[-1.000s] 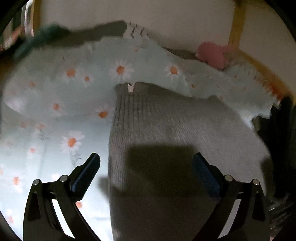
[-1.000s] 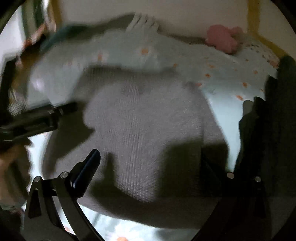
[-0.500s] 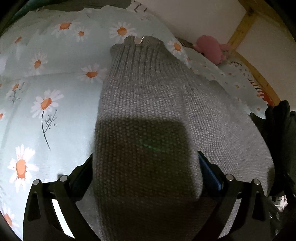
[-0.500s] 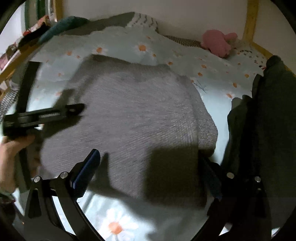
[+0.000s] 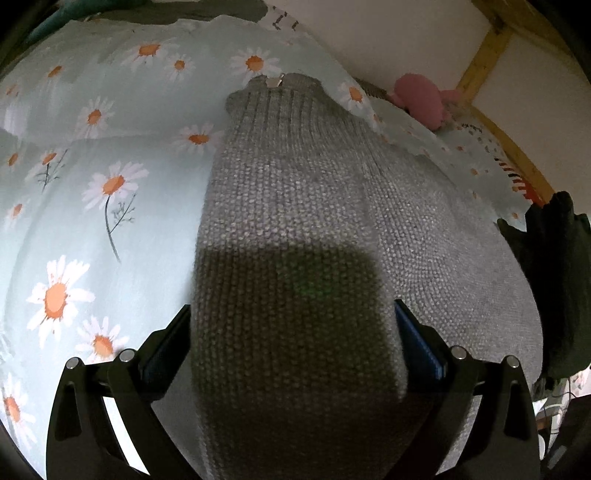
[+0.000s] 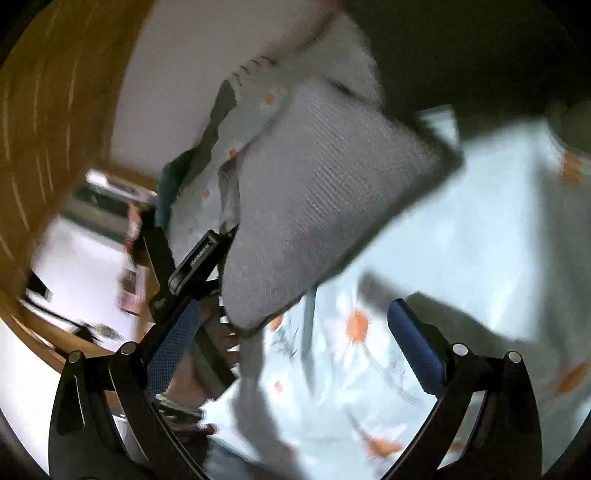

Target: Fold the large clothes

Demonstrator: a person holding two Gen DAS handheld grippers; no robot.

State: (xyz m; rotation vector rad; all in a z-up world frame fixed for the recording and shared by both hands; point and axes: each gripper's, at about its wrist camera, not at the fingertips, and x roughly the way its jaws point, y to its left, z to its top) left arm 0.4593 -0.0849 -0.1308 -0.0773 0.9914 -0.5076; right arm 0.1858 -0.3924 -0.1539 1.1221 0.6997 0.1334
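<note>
A grey knitted sweater [image 5: 295,229] lies folded on a bed whose pale blue-green sheet [image 5: 92,229] is printed with white daisies with orange centres, and everything else can be placed from that sweater. In the left wrist view its ribbed collar, with a small tag, points away from the camera toward a plain white wall [image 5: 388,33]; its near folded end bulges up between the fingers of the left gripper [image 5: 291,343], whose blue pads sit spread wide on either side of the fold — touching or nearly touching the knit, though a firm pinch cannot be made out. Beyond the sweater's far right shoulder a pink plush toy [image 5: 421,99] rests by the wall, next to a light wooden frame post [image 5: 487,48] that slopes down past the sheet's edge. To the sweater's right lies a dark garment [image 5: 550,280], just beside its side edge. The right wrist view is tilted and blurred: the sweater [image 6: 325,192] shows there as a compact grey rectangle on the sheet [image 6: 461,240], with the left gripper [image 6: 199,258] at its lower left edge. The right gripper [image 6: 295,339] hangs above bare daisy sheet near the sweater's corner — fingers wide apart, holding nothing. A curved wooden surface [image 6: 62,110] fills the upper left.
</note>
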